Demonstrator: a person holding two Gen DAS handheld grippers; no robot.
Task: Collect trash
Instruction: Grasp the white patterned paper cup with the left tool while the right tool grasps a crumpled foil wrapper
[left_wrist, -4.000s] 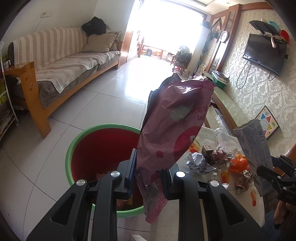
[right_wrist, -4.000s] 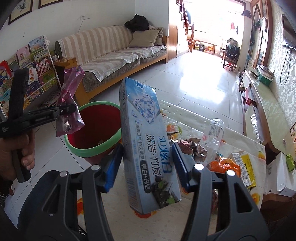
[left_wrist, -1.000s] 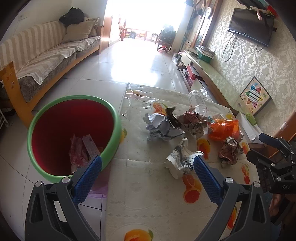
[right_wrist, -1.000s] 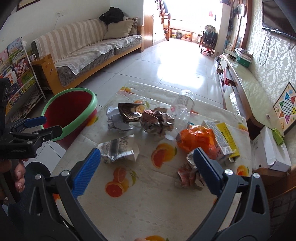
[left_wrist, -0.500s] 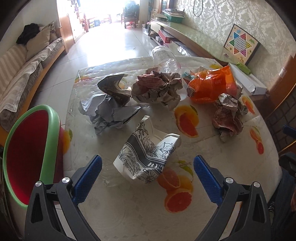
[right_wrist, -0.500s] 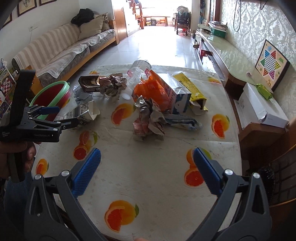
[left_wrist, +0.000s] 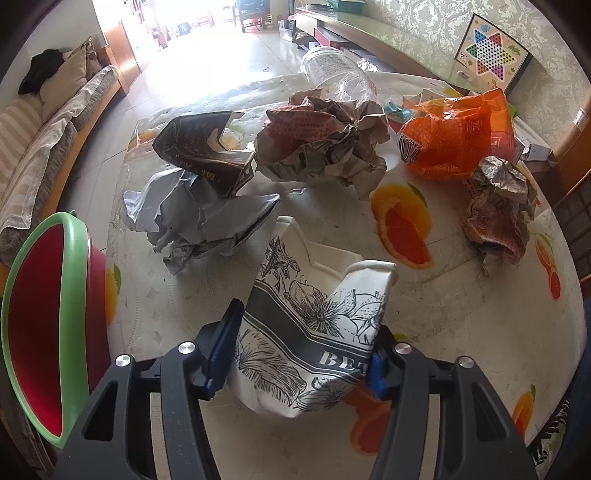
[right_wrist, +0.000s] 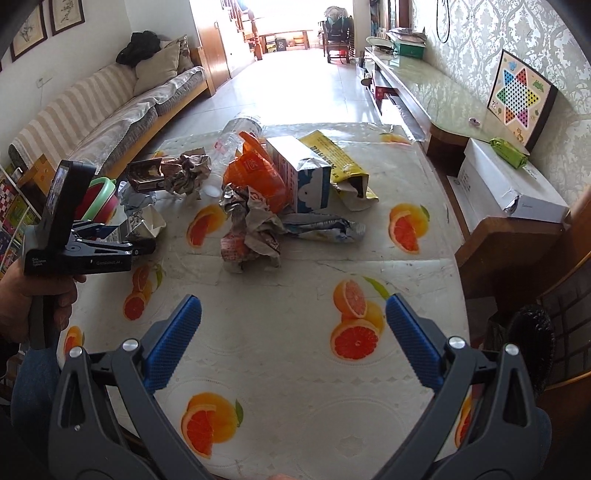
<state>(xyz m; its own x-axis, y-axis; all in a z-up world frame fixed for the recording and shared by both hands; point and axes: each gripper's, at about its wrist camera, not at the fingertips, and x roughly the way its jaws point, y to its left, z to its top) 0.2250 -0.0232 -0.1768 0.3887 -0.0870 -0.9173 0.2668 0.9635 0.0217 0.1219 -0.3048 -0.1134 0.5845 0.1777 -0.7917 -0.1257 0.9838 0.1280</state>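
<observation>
A crushed white paper cup (left_wrist: 314, 317) with black flower print lies on the fruit-print table (left_wrist: 461, 332). My left gripper (left_wrist: 299, 354) is closing on it, its blue pads touching both sides of the cup. In the right wrist view the left gripper (right_wrist: 147, 240) sits at the table's left edge beside the cup (right_wrist: 149, 221). My right gripper (right_wrist: 293, 332) hangs open over the near table with nothing between its fingers. A crumpled paper wad (right_wrist: 251, 229) lies ahead of it.
The red bin with a green rim (left_wrist: 70, 295) stands left of the table. More trash lies beyond: grey paper (left_wrist: 195, 218), a dark box (left_wrist: 207, 155), brown paper (left_wrist: 325, 144), an orange bag (left_wrist: 454, 144), a clear bottle (left_wrist: 336, 74), a milk carton (right_wrist: 303, 173).
The bag and toothpaste box held earlier are gone from the jaws. Both grippers swung from the bin to the table and dropped lower. The left jaws narrowed from wide open onto the cup.
</observation>
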